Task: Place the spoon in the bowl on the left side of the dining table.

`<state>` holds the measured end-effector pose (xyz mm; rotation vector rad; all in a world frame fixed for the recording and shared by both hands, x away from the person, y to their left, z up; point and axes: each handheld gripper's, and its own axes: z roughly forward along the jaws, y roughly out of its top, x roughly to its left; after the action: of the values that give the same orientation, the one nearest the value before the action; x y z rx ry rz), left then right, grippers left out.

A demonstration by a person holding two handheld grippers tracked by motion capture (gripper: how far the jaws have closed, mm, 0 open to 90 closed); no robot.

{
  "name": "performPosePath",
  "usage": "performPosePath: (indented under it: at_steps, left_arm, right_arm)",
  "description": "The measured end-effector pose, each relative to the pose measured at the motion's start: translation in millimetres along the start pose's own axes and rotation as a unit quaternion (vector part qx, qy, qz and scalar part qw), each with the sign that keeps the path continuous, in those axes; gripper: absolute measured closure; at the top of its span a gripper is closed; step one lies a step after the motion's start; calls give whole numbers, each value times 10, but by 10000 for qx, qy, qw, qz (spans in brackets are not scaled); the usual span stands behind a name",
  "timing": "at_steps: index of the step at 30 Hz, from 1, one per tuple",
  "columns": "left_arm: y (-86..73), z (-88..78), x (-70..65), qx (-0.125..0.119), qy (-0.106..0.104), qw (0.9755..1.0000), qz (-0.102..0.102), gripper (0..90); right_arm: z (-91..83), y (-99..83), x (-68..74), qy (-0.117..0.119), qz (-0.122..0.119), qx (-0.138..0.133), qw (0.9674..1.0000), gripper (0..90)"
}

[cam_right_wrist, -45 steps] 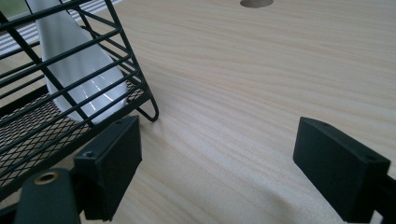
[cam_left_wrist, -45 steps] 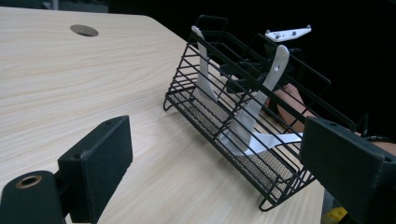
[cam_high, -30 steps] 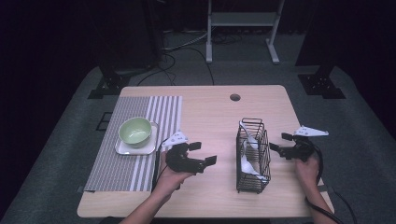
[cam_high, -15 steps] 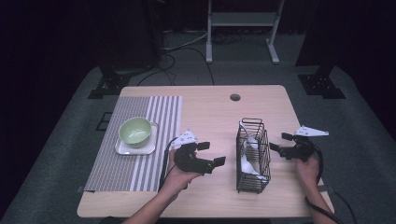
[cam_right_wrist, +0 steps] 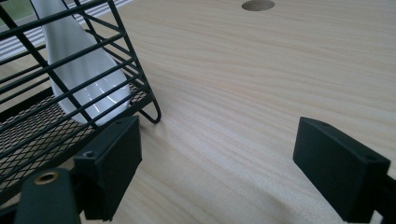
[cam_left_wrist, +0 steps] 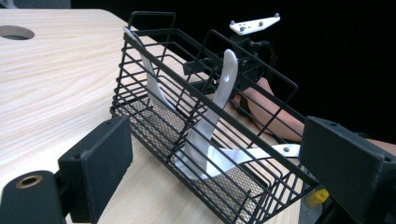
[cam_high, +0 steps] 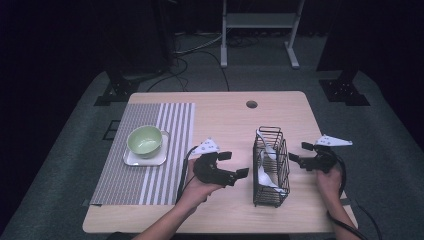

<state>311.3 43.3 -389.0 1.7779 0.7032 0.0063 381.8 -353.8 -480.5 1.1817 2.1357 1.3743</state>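
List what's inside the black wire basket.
Inside the wire basket stand white spoons, handles leaning up against the wires over a mesh floor. At least two show; the wires hide whether more lie beneath.

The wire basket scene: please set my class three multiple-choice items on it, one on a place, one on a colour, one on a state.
1. Where does the wire basket stand?
A. on the striped mat
B. on bare wood between the two grippers
C. on the floor

2. What colour is the bowl?
A. red
B. black
C. pale green

3. How is the left gripper?
A. open, holding nothing
B. shut on a spoon
C. shut on the bowl

Answers: 1 B, the right gripper flanks its other side; 2 C, it sits green on a white plate; 3 A, its jaws stand apart.
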Motion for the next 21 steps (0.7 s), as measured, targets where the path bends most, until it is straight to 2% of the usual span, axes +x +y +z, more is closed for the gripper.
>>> performPosePath:
  at_steps: [21]
  left_arm:
    - [88, 168, -107, 50, -85, 9999, 69, 89]
  right_arm:
    - [-4, 1, 0, 12, 10, -18, 10000, 143]
